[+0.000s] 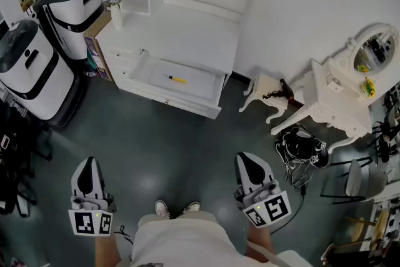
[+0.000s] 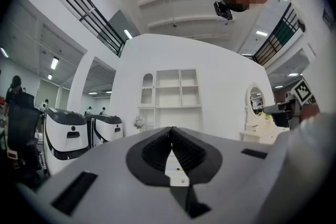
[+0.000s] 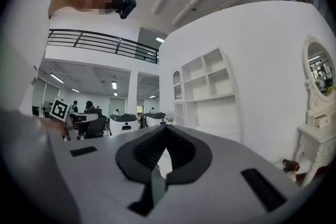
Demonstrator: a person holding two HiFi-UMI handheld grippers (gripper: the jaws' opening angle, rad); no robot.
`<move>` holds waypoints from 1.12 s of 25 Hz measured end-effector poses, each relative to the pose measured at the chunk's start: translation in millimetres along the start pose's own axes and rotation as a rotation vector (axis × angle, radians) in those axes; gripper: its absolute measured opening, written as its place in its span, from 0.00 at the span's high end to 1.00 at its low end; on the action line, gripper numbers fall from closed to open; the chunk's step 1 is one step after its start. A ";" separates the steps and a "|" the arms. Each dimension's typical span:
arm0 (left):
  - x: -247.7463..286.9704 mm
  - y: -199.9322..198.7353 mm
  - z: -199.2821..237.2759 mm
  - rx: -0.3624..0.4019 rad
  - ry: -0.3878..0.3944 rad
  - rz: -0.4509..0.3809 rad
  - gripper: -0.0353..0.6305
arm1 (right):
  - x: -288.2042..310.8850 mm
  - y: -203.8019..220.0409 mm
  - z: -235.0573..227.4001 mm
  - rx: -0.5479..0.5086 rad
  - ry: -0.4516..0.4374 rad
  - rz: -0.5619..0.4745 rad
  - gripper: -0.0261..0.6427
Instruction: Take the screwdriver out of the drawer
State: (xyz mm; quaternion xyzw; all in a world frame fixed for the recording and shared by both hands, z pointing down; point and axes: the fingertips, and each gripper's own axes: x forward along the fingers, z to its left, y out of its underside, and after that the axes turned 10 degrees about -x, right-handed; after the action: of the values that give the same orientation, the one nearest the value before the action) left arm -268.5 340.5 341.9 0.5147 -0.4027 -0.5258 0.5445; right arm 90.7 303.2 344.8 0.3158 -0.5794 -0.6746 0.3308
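1. My left gripper (image 1: 89,163) is a smooth pale grey shell that narrows to a rounded black nose. In the left gripper view its ribbed black pads meet at the tips (image 2: 171,131), so the jaws are fully closed with nothing between them.
2. My right gripper (image 1: 250,160) has the same build. In the right gripper view its ridged pads also touch at the front (image 3: 166,130), and it is closed on nothing.
3. Each gripper has a cube with black-and-white square markers at the rear, left (image 1: 90,222) and right (image 1: 269,209). Both grippers hang low over the floor (image 1: 162,147), which is dark grey-green with a dull sheen. They sit either side of my white shoes (image 1: 164,208).
4. Ahead is a white desk (image 1: 187,31) with a flat matt top, open box shelves rising behind it, and a small vase of pale flowers (image 1: 115,0) at its left corner.
5. Its wide, shallow drawer (image 1: 200,83) is pulled out. It is a plain white tray with thin straight walls.
6. The screwdriver (image 1: 177,79) lies flat on the drawer bottom, left of centre, well apart from both grippers. It is a short, slim stick with a yellow handle and a dark end pointing left. I cannot make out the tip.
7. Two rounded white machines with glossy black tops (image 1: 28,69) (image 1: 65,6) stand to the left.
8. To the right are a white dressing table (image 1: 331,97) with curved legs, an oval mirror (image 1: 374,53) and a small stool (image 1: 265,87).
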 end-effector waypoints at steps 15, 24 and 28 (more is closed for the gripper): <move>1.0 -3.3 -42.8 0.008 -0.002 -0.011 0.92 | -31.7 -2.9 -22.4 0.085 -0.045 -0.070 0.94; 2.3 5.3 -68.0 0.039 -0.031 -0.022 0.69 | -57.1 10.1 -46.2 0.097 -0.038 -0.072 0.94; 10.2 3.5 -72.4 0.075 -0.043 -0.021 0.49 | -57.1 11.8 -53.3 0.101 -0.038 -0.075 0.94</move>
State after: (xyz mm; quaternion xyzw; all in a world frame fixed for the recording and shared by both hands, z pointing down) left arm -195.8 340.0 333.7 0.5276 -0.4283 -0.5268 0.5105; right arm 168.0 317.8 352.0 0.3406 -0.6068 -0.6622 0.2780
